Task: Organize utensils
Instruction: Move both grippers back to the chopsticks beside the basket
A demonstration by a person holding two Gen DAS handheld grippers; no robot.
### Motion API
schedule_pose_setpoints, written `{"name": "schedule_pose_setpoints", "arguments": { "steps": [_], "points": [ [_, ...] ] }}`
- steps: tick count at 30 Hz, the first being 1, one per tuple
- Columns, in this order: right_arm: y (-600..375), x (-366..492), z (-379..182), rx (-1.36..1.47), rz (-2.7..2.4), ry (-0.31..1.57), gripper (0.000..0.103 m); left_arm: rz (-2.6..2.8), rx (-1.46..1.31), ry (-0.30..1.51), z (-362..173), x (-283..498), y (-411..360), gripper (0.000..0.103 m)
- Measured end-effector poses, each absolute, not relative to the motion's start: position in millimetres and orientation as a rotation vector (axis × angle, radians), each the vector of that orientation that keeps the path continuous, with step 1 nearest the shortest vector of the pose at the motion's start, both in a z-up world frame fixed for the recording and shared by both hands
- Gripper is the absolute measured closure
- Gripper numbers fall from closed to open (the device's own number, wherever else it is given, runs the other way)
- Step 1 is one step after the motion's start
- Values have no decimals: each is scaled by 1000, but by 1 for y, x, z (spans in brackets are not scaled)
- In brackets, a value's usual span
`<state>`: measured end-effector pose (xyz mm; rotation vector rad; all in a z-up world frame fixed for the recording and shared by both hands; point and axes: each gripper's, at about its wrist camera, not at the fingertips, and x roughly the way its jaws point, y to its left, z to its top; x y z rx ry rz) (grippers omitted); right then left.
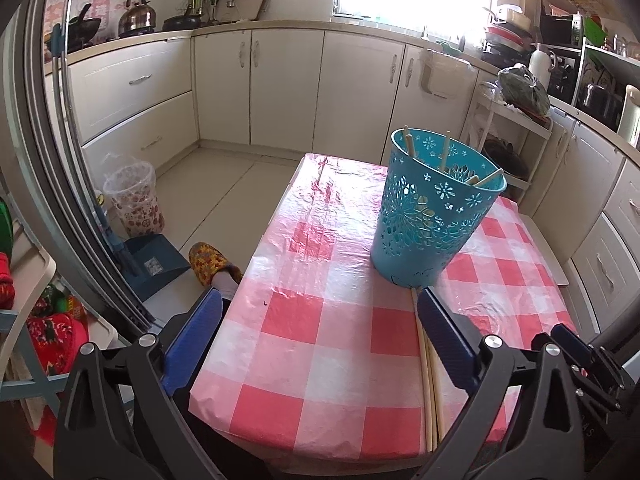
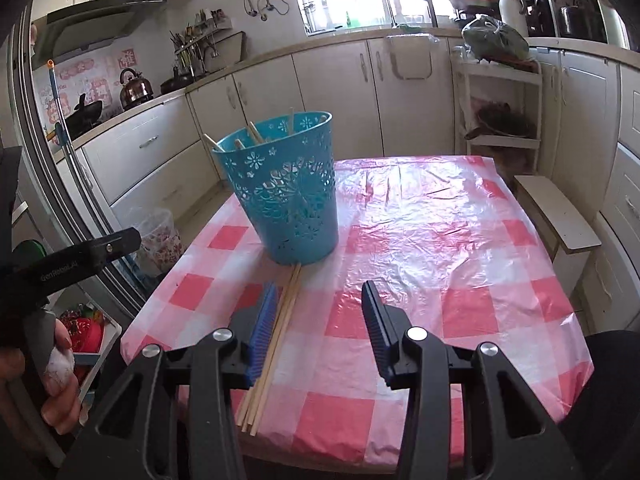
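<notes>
A teal perforated basket [image 1: 432, 208] stands on the table with the pink checked cloth [image 1: 320, 320] and holds several wooden chopsticks [image 1: 444, 152]. More chopsticks [image 1: 430, 380] lie in a bundle on the cloth, from the basket's base to the near table edge. My left gripper [image 1: 320, 308] is open and empty, low over the near edge, its right finger beside the bundle. In the right wrist view the basket [image 2: 288, 196] and the bundle [image 2: 276, 328] show. My right gripper [image 2: 320, 300] is open and empty, its left finger [image 2: 264, 320] beside the bundle.
Kitchen cabinets [image 1: 280, 88] run along the far walls. A patterned waste bin [image 1: 134, 200] and a blue dustpan [image 1: 156, 264] stand on the floor left of the table. A small stool [image 2: 556, 216] is at the table's right. The left gripper's body [image 2: 72, 260] shows at left.
</notes>
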<state>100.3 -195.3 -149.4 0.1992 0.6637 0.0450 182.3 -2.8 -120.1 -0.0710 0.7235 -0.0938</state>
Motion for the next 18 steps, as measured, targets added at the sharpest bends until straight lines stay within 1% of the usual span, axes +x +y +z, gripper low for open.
{"name": "schedule_pose_setpoints", "arguments": {
  "steps": [7,10,13,18],
  "points": [
    [-174,134,-184,137,72,790,60,-84,-71,757,-129,178,2,8],
    [-170,155,-200,133,69,841,70,-75,-72,774,-135,179,5,8],
    [-164,171,-212,122,63,875,76,-68,-71,785,-139,179,9,8],
    [-157,186,-224,111,63,901,77,-60,-82,813,-149,184,13,8]
  ]
}}
